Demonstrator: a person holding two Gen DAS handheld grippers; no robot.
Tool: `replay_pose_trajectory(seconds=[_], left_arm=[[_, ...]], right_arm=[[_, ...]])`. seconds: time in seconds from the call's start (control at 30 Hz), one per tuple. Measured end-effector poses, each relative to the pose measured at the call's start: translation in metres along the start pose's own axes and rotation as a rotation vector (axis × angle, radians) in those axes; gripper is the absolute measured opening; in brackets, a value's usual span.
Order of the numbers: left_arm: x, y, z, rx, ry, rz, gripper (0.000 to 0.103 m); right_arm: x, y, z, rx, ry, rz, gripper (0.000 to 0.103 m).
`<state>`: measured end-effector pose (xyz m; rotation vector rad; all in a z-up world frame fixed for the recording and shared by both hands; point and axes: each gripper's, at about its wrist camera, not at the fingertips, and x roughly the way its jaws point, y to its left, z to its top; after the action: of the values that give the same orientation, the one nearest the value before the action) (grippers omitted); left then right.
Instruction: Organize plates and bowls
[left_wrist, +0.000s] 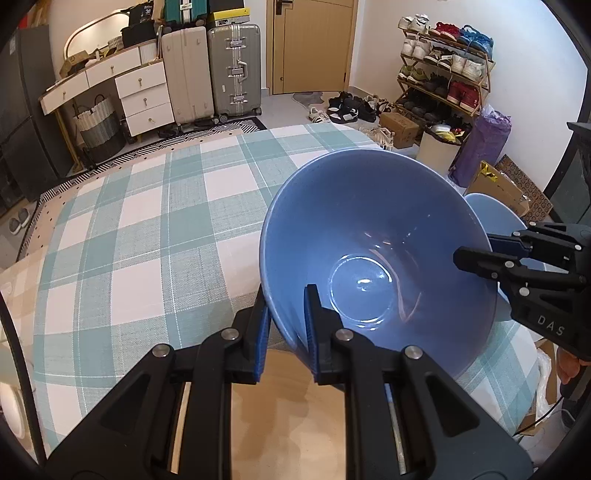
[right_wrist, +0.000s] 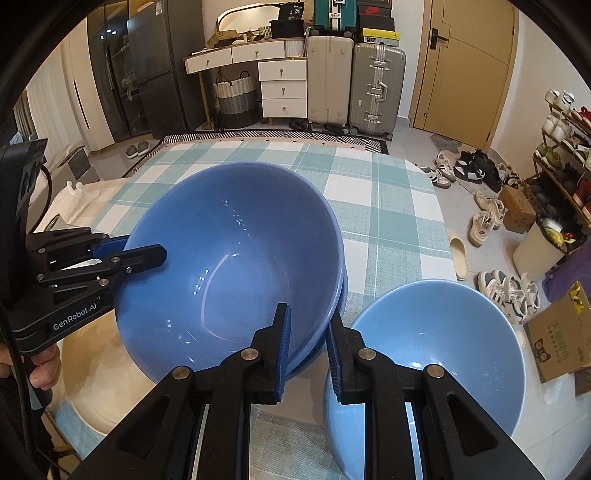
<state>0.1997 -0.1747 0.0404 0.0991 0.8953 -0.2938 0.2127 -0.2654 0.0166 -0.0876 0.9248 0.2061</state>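
Angling steeply down over the checked tablecloth (left_wrist: 147, 229), left gripper (left_wrist: 286, 325) and right gripper (right_wrist: 308, 343) both clamping opposite rims of the dark blue bowl (right_wrist: 236, 258), beside a paler bowl (right_wrist: 436, 350); reading "DAS" and "GenRobot.AI".

From my right wrist camera, the paler blue glazed bowl (right_wrist: 436, 354) runs under my gripper's arms, and the darker blue bowl (right_wrist: 236, 258) hides whatever sits beneath it.
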Motion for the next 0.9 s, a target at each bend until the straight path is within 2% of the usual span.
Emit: replay_pose_trajectory(seconds=[0.3, 0.9], left_arm=[[0.01, -0.003, 0.002, 0.02, 0.001, 0.033, 0.013], [0.02, -0.001, -0.004, 0.028, 0.017, 0.037, 0.016]], right_arm=[[0.007, 0.003, -0.003, -0.033, 0.0, -0.047, 0.019], [0.015, 0.008, -0.002, -0.088, -0.016, -0.123, 0.019]])
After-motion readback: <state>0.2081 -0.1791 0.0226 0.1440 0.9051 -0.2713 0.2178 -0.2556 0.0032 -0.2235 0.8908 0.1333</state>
